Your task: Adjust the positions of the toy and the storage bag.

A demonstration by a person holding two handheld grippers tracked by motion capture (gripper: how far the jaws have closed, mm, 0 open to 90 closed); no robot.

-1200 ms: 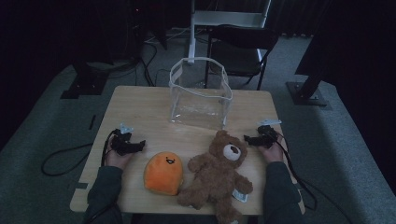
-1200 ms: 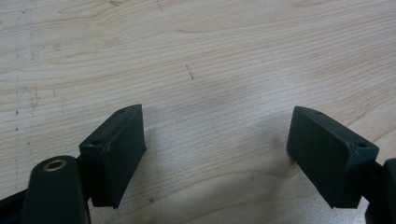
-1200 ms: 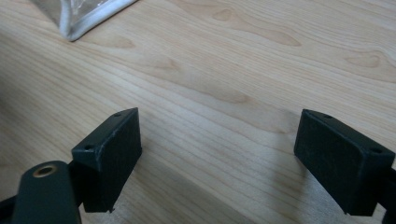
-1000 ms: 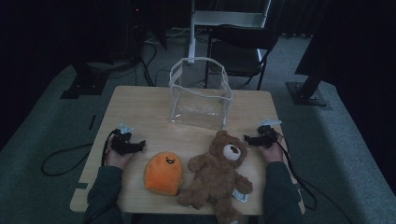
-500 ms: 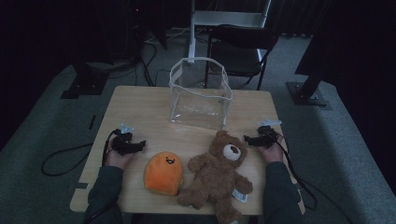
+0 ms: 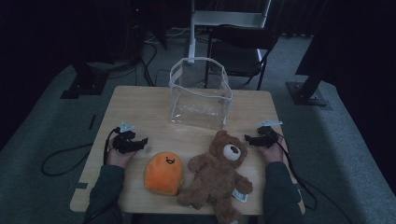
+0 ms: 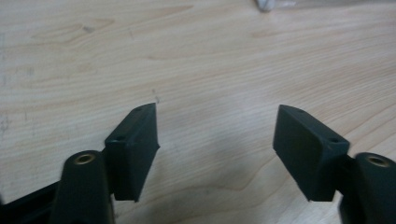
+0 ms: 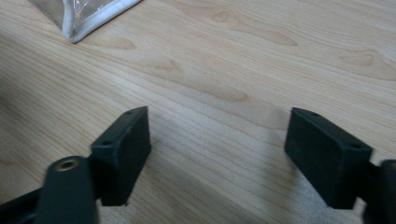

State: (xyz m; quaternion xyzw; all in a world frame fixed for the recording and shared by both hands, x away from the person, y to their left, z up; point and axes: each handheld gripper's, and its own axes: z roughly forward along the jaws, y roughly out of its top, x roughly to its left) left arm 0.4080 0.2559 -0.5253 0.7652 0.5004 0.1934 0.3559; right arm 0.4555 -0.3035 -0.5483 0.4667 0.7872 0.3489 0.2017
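A brown teddy bear [image 6: 217,172] lies on its back near the front of the wooden table [image 6: 140,107]. An orange round plush with a smiling face [image 6: 163,172] sits to its left. Behind them stands a clear plastic bag [image 6: 200,93], upright with its top open. My left gripper [image 6: 140,141] rests low at the table's left, beside the orange plush; its jaws have just been closing, stand open, and hold nothing [image 7: 217,135]. My right gripper [image 6: 249,139] rests at the table's right, close to the bear's head, open over bare wood [image 8: 219,140].
A black chair [image 6: 243,44] and a white stand [image 6: 191,28] are behind the table. Cables trail over the grey floor on both sides. A corner of the clear bag [image 8: 88,16] lies ahead of the right gripper's jaws.
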